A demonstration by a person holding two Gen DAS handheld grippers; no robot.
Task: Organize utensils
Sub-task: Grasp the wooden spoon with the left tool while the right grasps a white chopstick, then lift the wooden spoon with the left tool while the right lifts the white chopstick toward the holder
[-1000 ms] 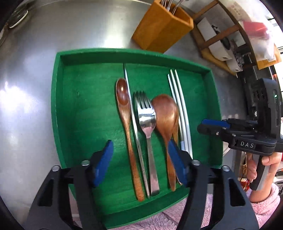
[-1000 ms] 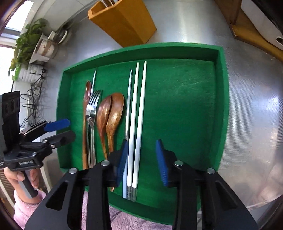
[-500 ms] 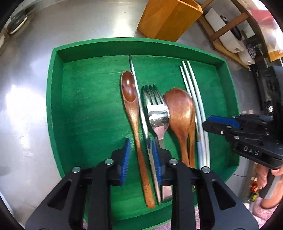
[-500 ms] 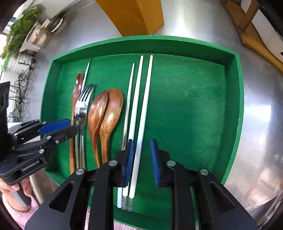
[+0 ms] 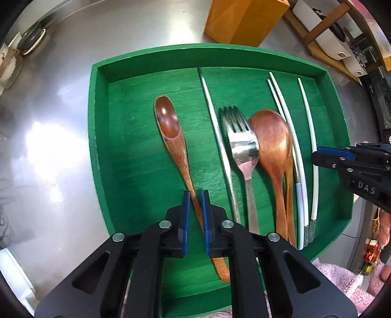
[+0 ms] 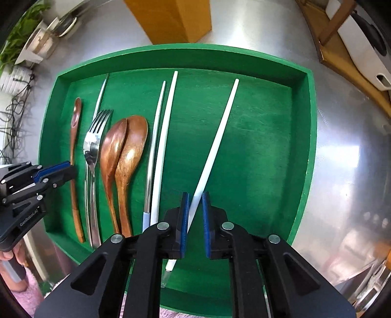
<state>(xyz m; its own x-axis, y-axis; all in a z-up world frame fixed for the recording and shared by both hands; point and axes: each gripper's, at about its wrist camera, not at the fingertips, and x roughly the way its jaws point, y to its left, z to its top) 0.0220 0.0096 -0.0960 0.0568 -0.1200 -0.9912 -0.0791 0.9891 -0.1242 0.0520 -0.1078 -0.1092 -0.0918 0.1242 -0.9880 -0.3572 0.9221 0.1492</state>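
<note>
A green tray (image 5: 97,151) holds utensils. My left gripper (image 5: 194,195) is shut on the handle of a narrow wooden spoon (image 5: 171,127), which lies tilted apart from the others. Beside it lie a silver chopstick (image 5: 215,122), a fork (image 5: 242,146), two wide wooden spoons (image 5: 273,139) and more chopsticks (image 5: 293,137). My right gripper (image 6: 194,195) is shut on a white chopstick (image 6: 217,137), angled away from the remaining chopsticks (image 6: 161,137). In the right wrist view the tray (image 6: 303,151) shows bare floor on its right half.
An orange wooden utensil holder (image 5: 244,19) stands behind the tray on the steel counter (image 5: 48,122). A wooden rack with white items (image 5: 330,36) is at the back right. Potted plants and cups (image 6: 29,44) sit at the far left. A pink cloth (image 5: 342,281) lies near the front.
Both grippers closed: the left onto the narrow wooden spoon's handle, shifting it left; the right onto one white chopstick, swinging it right, away from the other chopsticks.
</note>
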